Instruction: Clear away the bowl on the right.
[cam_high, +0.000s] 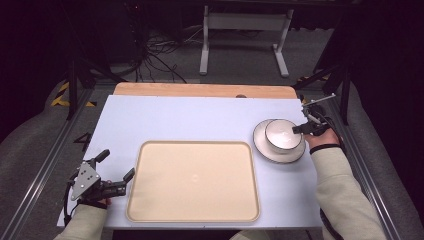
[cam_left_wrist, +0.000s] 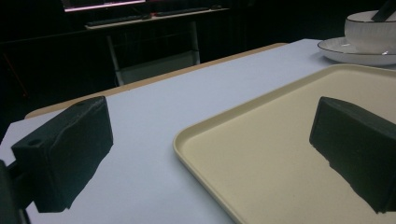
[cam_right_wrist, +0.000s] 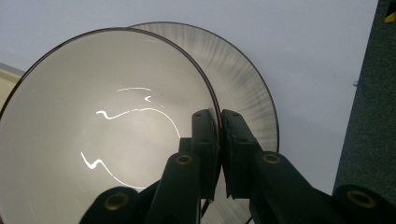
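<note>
Right tool clamps bowl rim on plate; left tool open nr tray edge.

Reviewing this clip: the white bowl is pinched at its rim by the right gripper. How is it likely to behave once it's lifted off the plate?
The bowl looks rigid and glazed, judging by the sharp glints inside, so it may slip. The right gripper holds only one edge of the rim, so the bowl will probably hang tilted. It looks ceramic, so knocking the plate could chip it.
</note>
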